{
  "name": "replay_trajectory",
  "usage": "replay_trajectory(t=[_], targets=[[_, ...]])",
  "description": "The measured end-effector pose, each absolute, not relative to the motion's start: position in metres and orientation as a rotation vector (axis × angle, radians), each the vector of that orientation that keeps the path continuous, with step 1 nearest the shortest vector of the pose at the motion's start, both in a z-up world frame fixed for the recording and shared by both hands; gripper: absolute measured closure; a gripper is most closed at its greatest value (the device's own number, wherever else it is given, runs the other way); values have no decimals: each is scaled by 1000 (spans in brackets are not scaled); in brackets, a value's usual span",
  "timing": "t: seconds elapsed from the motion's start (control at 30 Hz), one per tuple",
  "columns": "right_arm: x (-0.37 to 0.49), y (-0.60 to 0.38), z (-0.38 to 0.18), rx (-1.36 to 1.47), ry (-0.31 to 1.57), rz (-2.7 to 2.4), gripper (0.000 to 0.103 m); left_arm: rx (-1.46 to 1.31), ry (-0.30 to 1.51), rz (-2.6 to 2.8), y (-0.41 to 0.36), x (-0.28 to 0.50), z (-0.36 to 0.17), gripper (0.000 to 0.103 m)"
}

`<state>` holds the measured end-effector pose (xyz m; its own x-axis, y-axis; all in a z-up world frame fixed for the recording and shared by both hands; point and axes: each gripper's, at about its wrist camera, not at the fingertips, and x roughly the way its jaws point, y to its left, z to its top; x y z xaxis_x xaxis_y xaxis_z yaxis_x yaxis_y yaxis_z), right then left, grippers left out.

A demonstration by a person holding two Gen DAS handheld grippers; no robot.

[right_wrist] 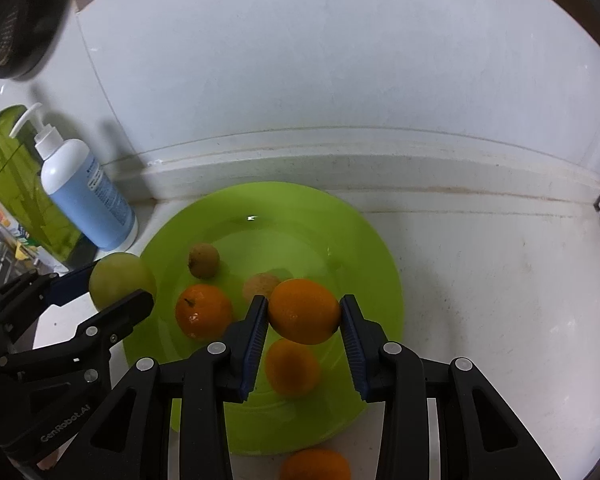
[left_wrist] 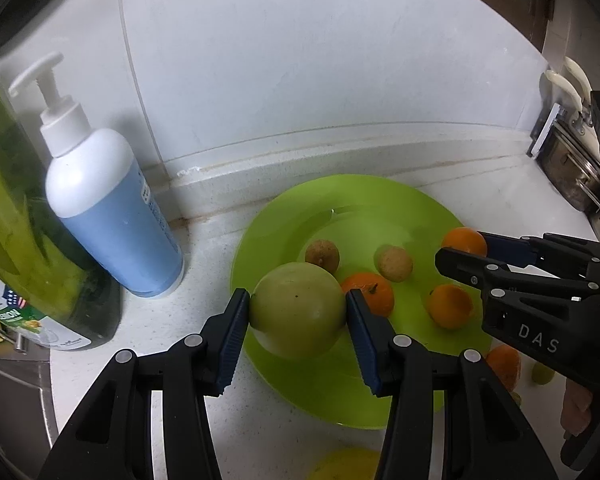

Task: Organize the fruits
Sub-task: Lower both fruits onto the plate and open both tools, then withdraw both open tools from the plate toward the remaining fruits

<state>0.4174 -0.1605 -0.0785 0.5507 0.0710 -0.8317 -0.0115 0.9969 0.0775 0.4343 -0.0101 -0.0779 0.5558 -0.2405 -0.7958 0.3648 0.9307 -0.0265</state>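
Left gripper (left_wrist: 298,312): fingers closed on a large round pale-green fruit (left_wrist: 298,312), held at the near-left rim of the plate.
Right gripper (right_wrist: 304,312): fingers clamped on a smooth oval orange citrus (right_wrist: 304,311), held over the plate's middle.
Plate: a shallow round lime-green plastic plate (right_wrist: 340,240) on the white worktop (right_wrist: 480,300), carrying two small brown round fruits (right_wrist: 204,260) and two oranges (right_wrist: 203,311).
Progress: about midway, I judge; two fruits are in hand, and another orange (right_wrist: 316,465) (with something yellow, unclear) lies off the plate.
Surroundings: a white-and-blue pump bottle (left_wrist: 108,212) and a green bottle (left_wrist: 24,220) stand left.
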Motion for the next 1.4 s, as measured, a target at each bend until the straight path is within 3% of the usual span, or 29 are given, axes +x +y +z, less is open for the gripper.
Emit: replay_trajectory(t=[0.77,1.27,1.4], targets=[[401,-161,-58,63,914,96,65,128,855,-360,-3,407,-50,54],[335,-155,-14,77,777,105,64,99,773,-329,17,341,-12,44],[316,-152,-3,75,739,100,59,87,764,-309,22,327,-5,39]])
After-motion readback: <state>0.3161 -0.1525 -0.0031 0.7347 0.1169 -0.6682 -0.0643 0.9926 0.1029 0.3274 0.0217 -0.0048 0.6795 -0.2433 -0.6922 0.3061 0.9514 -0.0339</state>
